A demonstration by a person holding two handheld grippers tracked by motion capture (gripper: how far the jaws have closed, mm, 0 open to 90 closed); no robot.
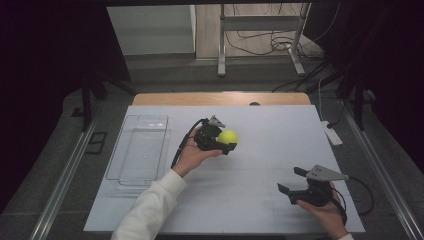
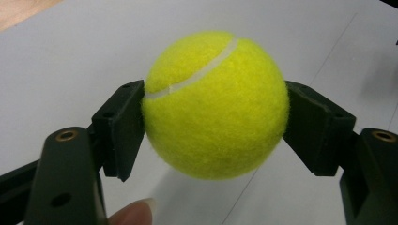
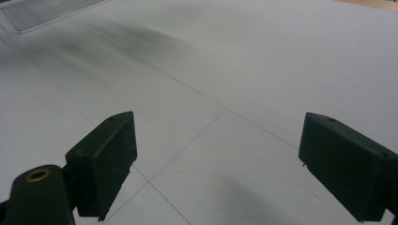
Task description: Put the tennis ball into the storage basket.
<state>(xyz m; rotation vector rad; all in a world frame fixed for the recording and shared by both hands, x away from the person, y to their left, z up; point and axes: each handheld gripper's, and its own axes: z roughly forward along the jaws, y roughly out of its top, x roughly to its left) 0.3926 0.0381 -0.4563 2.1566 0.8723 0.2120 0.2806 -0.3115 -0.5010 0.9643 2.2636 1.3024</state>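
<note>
While the left tool [image 1: 223, 140] clamps the tennis ball [image 1: 228, 136] between both pads, the ball sits above the tabletop [image 1: 260, 130] near its middle — right of the clear tray [image 1: 140, 150]; the right tool [image 1: 295, 181] gapes wide at the near right — nothing in it

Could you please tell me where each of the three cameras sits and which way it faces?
High view: above the person's side, facing forward and down on the table; both forearms, left gripper, right gripper.
Left gripper view: on that gripper, looking along its jaws clamping the tennis ball; a fingertip.
Right gripper view: along open jaws across bare table.
Shared: high and left views show the ball.
</note>
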